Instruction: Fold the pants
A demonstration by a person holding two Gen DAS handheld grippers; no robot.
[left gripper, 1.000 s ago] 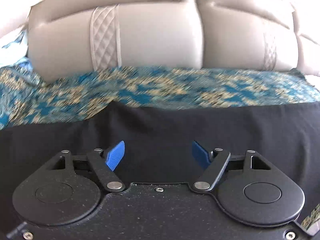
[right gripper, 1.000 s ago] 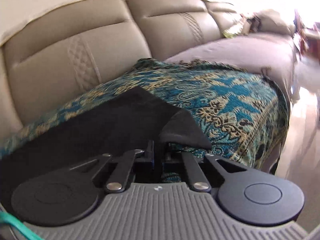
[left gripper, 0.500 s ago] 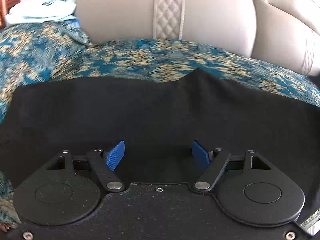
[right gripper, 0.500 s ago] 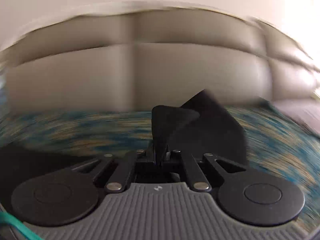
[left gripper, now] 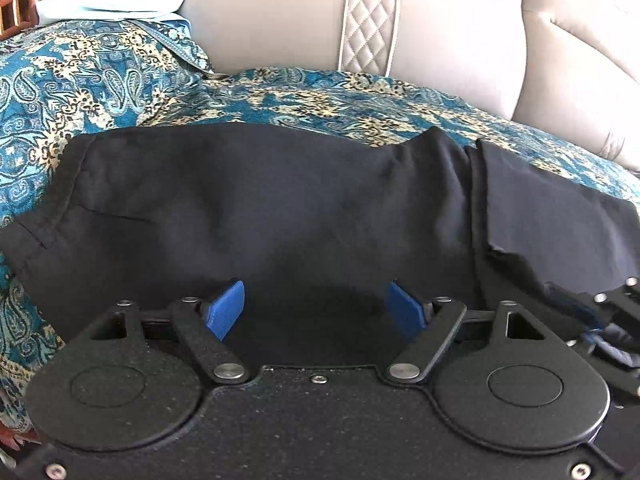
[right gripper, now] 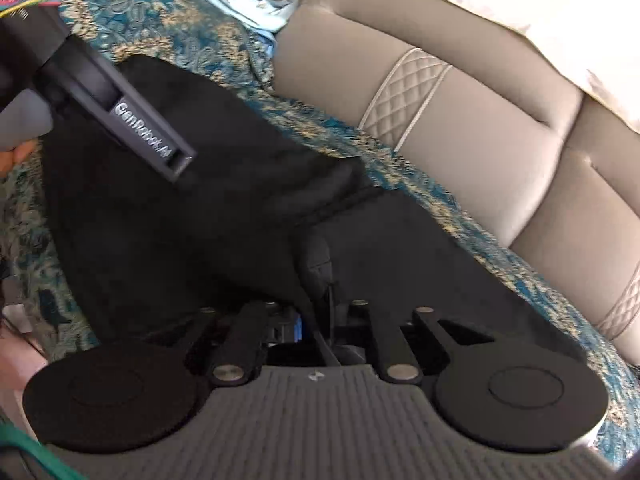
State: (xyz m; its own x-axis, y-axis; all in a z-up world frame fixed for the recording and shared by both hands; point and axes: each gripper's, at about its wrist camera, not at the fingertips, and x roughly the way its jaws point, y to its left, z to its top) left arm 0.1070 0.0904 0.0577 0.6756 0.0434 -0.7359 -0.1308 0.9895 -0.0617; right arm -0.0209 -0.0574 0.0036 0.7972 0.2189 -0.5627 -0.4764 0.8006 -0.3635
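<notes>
L wrist view: I see the black pants (left gripper: 280, 208) across frame centre, lying on a teal paisley throw (left gripper: 100, 80) over a beige leather sofa (left gripper: 460, 40) w/ quilted strip. Left gripper (left gripper: 316, 308) jaws wide and opening, blue pads clear of cloth, nothing held. A folded-over layer sits at right. Fabric looks thin, soft, matte, light; should drape and slide, so I'd pinch at a hem or fold edge.

R wrist view: right gripper (right gripper: 316, 320) at lower centre, jaws narrow and opening, a fold of the pants (right gripper: 200, 220) between them; can't tell if pads press. Left tool body at upper left.
</notes>
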